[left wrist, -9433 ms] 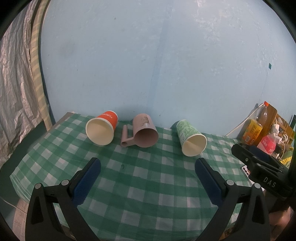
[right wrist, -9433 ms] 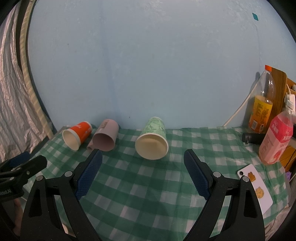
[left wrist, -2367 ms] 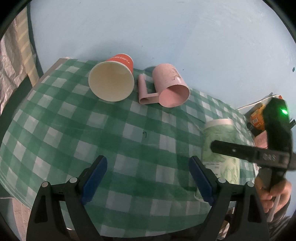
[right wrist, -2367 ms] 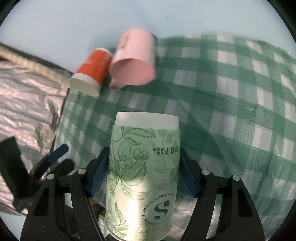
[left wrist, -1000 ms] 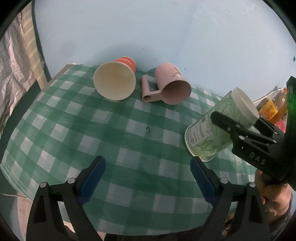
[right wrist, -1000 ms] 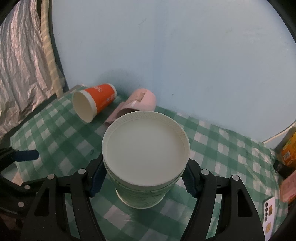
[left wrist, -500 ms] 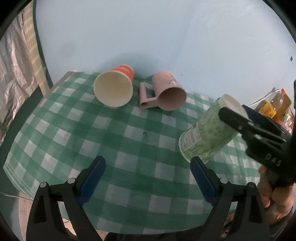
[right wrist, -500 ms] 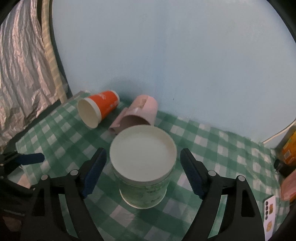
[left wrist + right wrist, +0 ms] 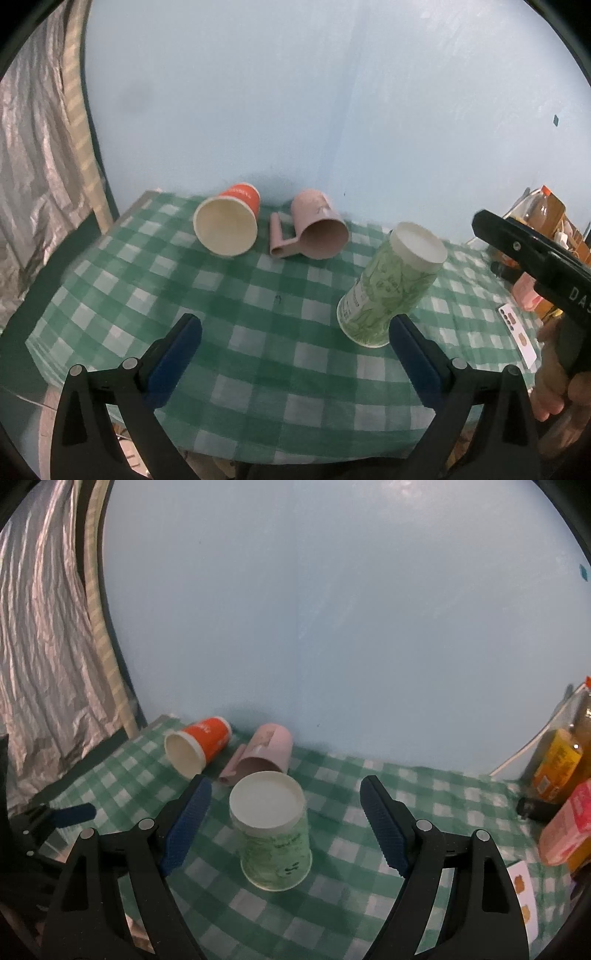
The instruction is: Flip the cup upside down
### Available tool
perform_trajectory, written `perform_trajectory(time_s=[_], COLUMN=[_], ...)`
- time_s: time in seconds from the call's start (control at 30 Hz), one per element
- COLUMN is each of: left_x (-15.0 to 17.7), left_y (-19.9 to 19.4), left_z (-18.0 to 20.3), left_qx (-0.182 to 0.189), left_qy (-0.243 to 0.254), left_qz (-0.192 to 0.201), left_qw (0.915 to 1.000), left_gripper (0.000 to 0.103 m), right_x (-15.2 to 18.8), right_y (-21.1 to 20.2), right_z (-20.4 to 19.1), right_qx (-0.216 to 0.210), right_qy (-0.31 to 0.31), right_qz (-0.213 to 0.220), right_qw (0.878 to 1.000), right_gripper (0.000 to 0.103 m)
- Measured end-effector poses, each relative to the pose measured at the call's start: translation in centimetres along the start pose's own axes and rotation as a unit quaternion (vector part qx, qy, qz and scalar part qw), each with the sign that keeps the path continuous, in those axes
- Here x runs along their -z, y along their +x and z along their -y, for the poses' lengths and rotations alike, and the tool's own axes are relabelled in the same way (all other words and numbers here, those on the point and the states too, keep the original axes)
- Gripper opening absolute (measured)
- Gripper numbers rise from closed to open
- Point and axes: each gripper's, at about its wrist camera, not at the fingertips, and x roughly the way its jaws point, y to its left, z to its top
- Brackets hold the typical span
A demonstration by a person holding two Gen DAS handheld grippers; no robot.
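Observation:
The green leaf-print paper cup (image 9: 388, 288) stands upside down on the checked tablecloth (image 9: 258, 332), white base up; it also shows in the right wrist view (image 9: 273, 827). My right gripper (image 9: 284, 823) is open, its blue pads apart on either side of the cup and drawn back from it. My left gripper (image 9: 295, 354) is open and empty near the table's front edge. An orange paper cup (image 9: 229, 225) and a pink mug (image 9: 314, 234) lie on their sides at the back.
Drink bottles (image 9: 557, 764) and a pink bottle (image 9: 569, 823) stand at the right edge, with a white card (image 9: 519, 334) beside them. Silver foil sheeting (image 9: 44, 664) hangs at the left. A blue wall is behind the table.
The right gripper has opened and let go of the green cup, which now stands upside down on the cloth. The right gripper has pulled back and up from it.

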Motion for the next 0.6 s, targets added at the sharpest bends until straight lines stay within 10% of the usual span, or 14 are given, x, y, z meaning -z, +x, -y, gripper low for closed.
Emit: perform_trajectory(time_s=[0.6], left_x=[1.3], left_y=[-3.3], left_z=[1.9], left_qx=[-0.043], left_qy=[0.030], left_qz=[0.093], left_qw=[0.9943], left_gripper=[0.102], right_x=[2.9], right_y=[-2.3], right_z=[1.8], right_qx=[0.005], right_qy=[0.053], right_qz=[-0.014], right_qw=[0.999], right_gripper=[0.085])
